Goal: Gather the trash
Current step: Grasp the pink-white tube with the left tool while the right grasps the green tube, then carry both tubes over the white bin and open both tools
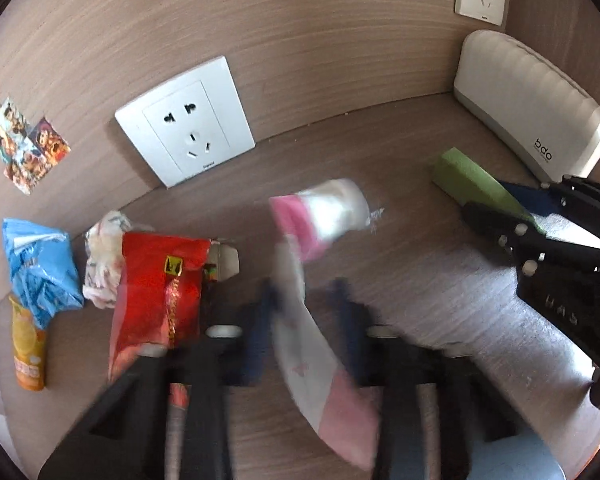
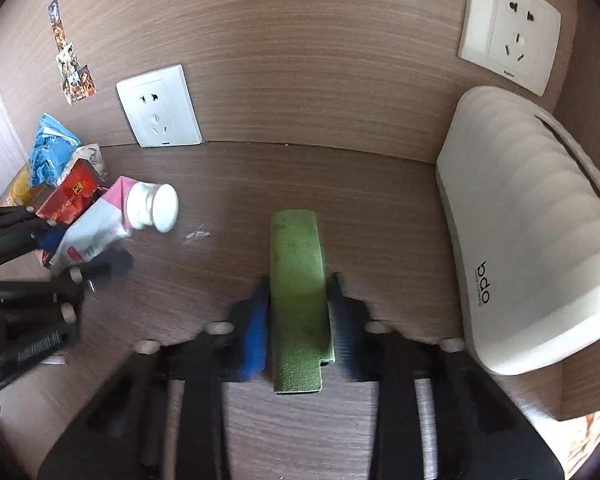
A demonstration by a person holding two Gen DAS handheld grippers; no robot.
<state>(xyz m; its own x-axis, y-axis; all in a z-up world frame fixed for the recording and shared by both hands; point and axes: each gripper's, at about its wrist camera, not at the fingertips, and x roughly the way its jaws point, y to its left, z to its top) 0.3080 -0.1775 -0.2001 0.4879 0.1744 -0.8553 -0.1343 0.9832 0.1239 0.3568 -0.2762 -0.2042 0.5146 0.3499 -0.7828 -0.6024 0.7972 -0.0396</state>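
Left wrist view
Left hand-held gripper: fingers pinching the flat tail of the pink-and-white tube; the picture is blurred by motion.
Pink-and-white tube: rises from between the fingers toward 12 o'clock, white cap end uppermost; whether it is clear of the desk I cannot tell.
Handling, tube: I judge it light, soft-walled and slick; the crimped tail is flat and stiff enough to pinch, the round cap would slip.
Trash heap: at 9 o'clock lie the red packet, crumpled white paper, blue wrapper and orange tube, touching one another.
Handling, heap: probably all light and crushable; a loose edge or corner seems the best hold.
Right hand-held gripper: at 3 o'clock, holding the green strip.

Right wrist view
Right hand-held gripper: fingers pressed against both long sides of the green strip.
Green strip: runs from 6 toward 12 o'clock between the fingers, flat and matt; it looks stiff and light, gripped near its middle.
Left hand-held gripper: at 9 o'clock, with the pink-and-white tube, its white cap pointing toward 3 o'clock.
White case: at 3 o'clock on the desk, near the strip but apart from it.
Wall sockets: on the wooden back wall, at 10 and 1 o'clock.
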